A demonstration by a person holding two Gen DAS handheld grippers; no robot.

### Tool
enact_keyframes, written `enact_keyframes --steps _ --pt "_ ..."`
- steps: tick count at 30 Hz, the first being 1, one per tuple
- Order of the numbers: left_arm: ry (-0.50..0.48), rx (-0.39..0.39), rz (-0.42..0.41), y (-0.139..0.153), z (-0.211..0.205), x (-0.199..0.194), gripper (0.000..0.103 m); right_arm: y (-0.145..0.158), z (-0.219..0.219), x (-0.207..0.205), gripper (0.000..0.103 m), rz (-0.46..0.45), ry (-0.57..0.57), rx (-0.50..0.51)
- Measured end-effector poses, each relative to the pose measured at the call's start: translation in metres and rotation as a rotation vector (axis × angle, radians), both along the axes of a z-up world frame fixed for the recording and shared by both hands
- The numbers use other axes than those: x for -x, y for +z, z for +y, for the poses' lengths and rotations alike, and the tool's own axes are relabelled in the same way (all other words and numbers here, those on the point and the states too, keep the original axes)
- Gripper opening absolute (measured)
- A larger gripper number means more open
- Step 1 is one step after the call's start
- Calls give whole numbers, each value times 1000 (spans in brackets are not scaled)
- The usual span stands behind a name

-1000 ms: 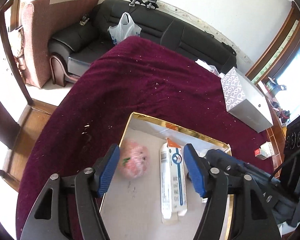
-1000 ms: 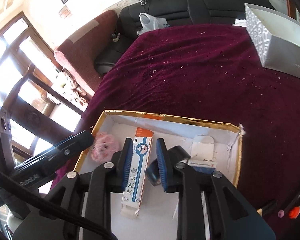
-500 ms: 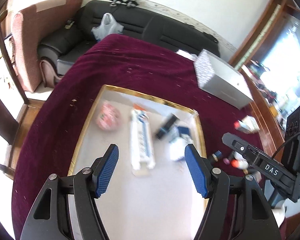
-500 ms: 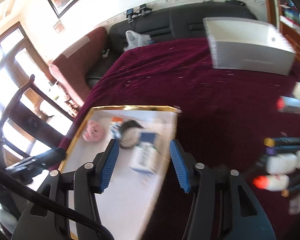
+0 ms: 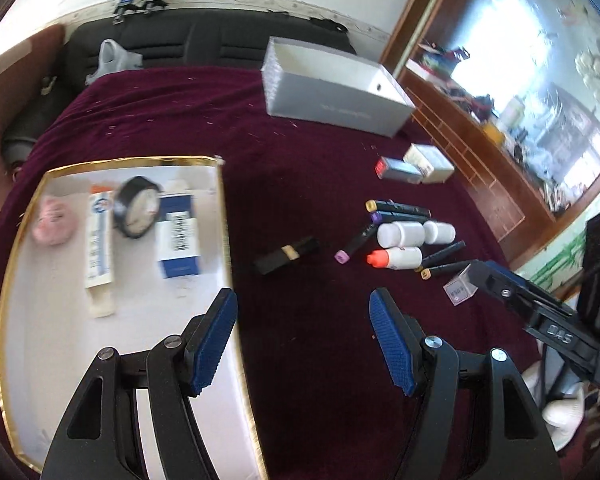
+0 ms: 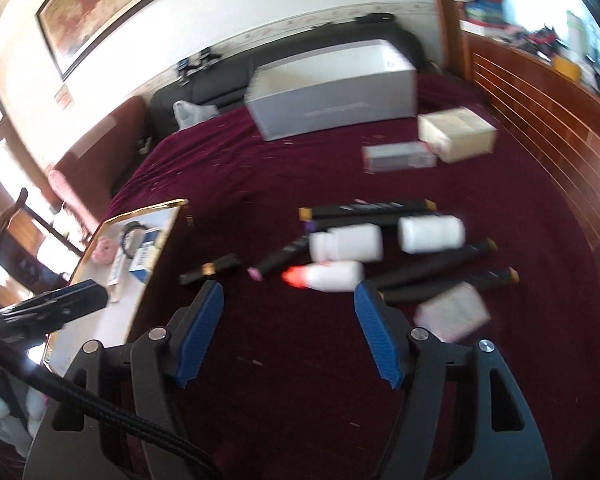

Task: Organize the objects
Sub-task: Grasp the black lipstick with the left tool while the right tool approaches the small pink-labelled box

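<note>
A gold-rimmed white tray [image 5: 132, 159] lies at the left. It holds a pink soft toy [image 5: 54, 222], a toothpaste box [image 5: 99, 236], a black tape roll [image 5: 136, 212] and a blue-and-white box [image 5: 178, 236]. My left gripper [image 5: 302, 320] hovers open over the tray's right edge, holding nothing. My right gripper [image 6: 288, 312] hangs above the maroon cloth with its jaws opening and nothing between them. Just beyond it lie a red-capped white bottle [image 6: 328, 276], two white bottles [image 6: 348, 242], several black markers [image 6: 372, 208], a black gold-banded tube [image 6: 212, 268] and a small pale box [image 6: 452, 312].
A large grey box [image 5: 332, 88] stands at the back of the table. Near it lie a small grey carton [image 6: 400, 156] and a cream box [image 6: 456, 134]. A black sofa sits behind the table, and a wooden cabinet lines the right side.
Both grippers have swung right, from over the tray to the loose items on the cloth. The right jaws have widened from nearly shut. The left jaws are unchanged.
</note>
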State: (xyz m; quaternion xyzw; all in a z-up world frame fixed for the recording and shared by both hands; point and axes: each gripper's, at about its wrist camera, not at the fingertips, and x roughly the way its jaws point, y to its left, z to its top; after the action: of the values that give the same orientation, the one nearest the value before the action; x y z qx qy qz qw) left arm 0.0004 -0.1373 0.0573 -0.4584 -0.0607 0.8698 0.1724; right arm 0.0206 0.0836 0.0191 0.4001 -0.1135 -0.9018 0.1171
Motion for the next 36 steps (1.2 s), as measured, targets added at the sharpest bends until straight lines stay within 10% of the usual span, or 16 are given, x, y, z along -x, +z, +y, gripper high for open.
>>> enact_keyframes --steps 8,15,24,29,36 --pt "-148 482 87 -52 75 48 62 -22 37 -5 68 -12 -39 87" --pt "-161 592 38 -68 99 73 62 -37 62 9 68 -31 -50 159" --pt "-128 557 -32 -76 99 84 62 -44 76 14 68 -46 -66 202" --pt "-134 495 -47 -73 100 70 14 -43 78 16 68 -46 -78 198" --pt "-161 414 -34 -63 100 40 14 -42 94 14 68 -52 -117 204"
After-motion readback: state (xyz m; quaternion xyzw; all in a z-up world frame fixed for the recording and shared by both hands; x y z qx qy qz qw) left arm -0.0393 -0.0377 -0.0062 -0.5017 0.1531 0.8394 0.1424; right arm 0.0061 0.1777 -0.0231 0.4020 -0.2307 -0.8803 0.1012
